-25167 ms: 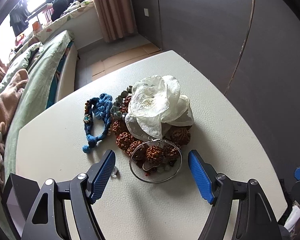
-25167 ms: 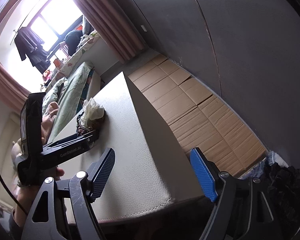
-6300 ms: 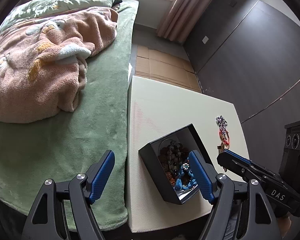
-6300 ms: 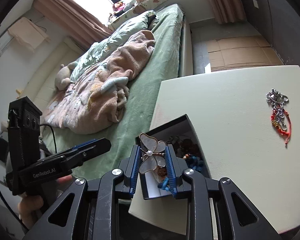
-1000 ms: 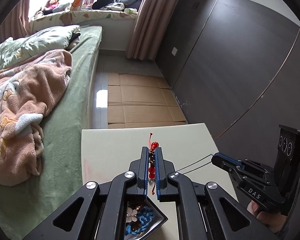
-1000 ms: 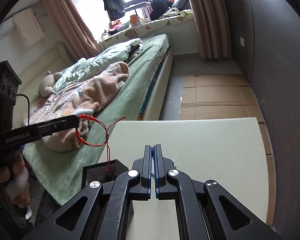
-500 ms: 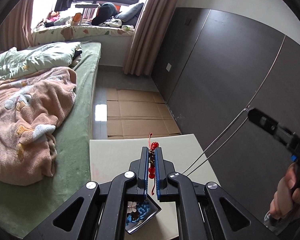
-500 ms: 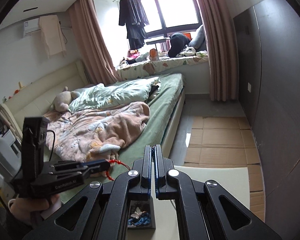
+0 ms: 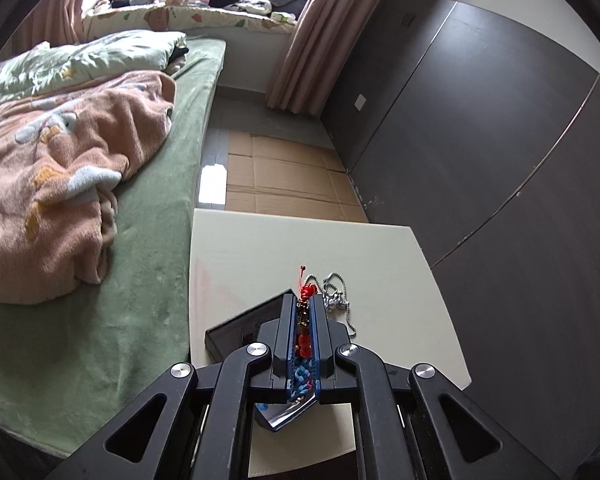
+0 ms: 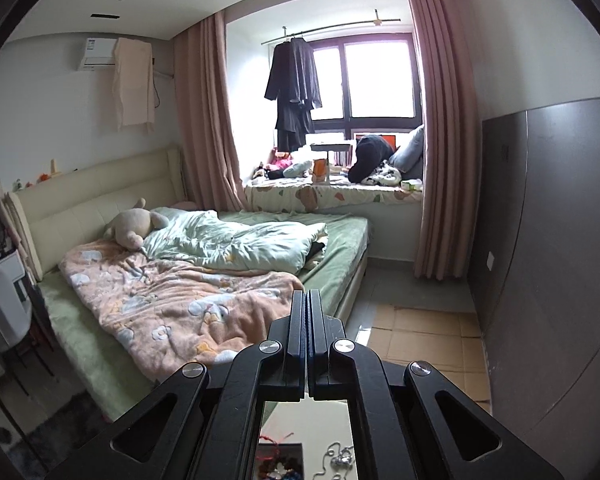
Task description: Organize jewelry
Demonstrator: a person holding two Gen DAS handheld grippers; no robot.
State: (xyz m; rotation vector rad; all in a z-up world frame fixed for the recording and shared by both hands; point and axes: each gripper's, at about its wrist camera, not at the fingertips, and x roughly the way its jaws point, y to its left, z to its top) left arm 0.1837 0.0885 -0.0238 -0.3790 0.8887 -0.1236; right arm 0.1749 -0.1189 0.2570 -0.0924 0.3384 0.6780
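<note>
My left gripper is shut on a red cord bracelet with red beads, whose knot sticks out past the fingertips. It hangs right above an open black box that holds blue and other jewelry, mostly hidden by the fingers. A silver chain lies in a loose heap on the cream table, just right of the box. My right gripper is shut with nothing seen between its pads, held high and facing the bedroom. Far below it, the silver chain shows on the table.
A green bed with a pink blanket runs along the table's left edge. Cardboard sheets cover the floor beyond the table. A dark wall panel stands on the right. The window seat is cluttered.
The right gripper has risen well above the table and left the left wrist view. The silver chain that stretched up to it now lies on the table. The left gripper has sunk onto the box.
</note>
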